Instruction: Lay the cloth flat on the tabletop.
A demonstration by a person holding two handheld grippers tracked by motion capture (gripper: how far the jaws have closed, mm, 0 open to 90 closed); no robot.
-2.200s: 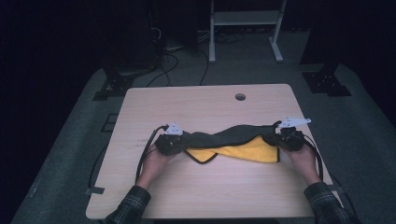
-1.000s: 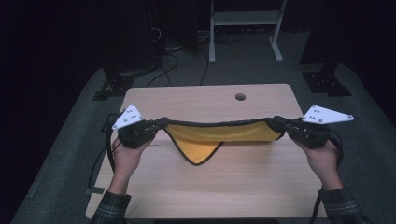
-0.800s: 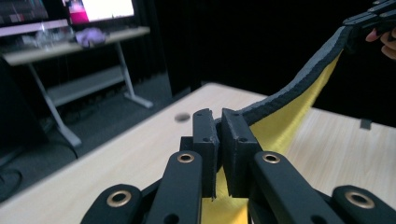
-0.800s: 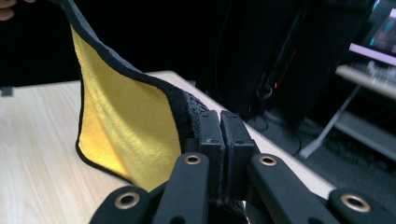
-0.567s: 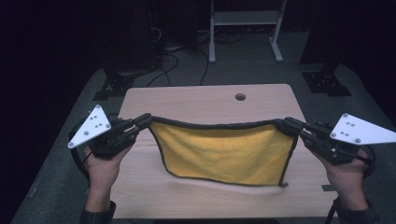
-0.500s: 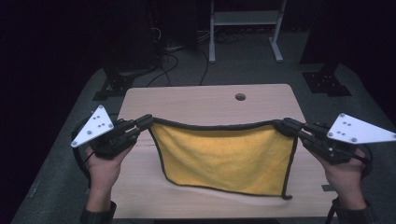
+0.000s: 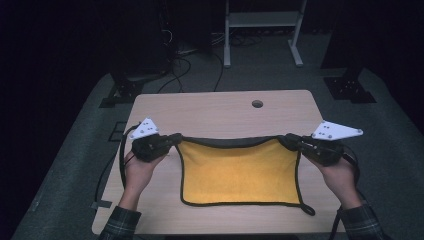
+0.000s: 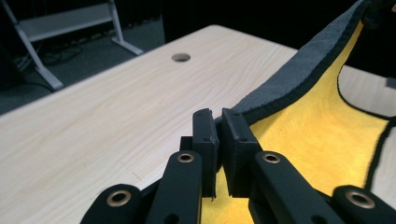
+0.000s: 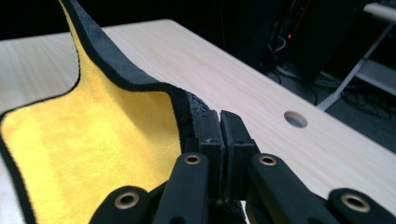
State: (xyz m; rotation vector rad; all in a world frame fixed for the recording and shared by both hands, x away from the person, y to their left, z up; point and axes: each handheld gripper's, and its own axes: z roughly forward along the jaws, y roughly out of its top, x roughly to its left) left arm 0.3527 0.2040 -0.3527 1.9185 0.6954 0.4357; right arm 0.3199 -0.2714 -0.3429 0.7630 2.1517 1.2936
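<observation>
Table [image 7: 210, 107] first: it is a big, pale wooden top with a small round hole [image 7: 257, 104] near its far edge. There is lots of bare wood around the work, so the cloth has room to lie flat.

On the near half of the table is the yellow cloth [image 7: 240, 172] with a dark trim. Its near part lies on the wood. Its far edge is lifted and pulled tight between the two hands. A little loop [image 7: 306, 209] hangs off its near right corner.

The left gripper [image 7: 172, 140] is clamped on the far left corner of the cloth. In the left gripper view the pads [image 8: 205, 135] pinch the dark trim. The right gripper [image 7: 290, 141] is clamped on the far right corner in the same way.

The step looks like spreading the cloth out flat. To do it well, keep both corners pulled apart so the far edge stays straight. Lower both hands together at the same speed. Lay the far edge down on the wood with no folds. Only let go when both corners touch the table.
</observation>
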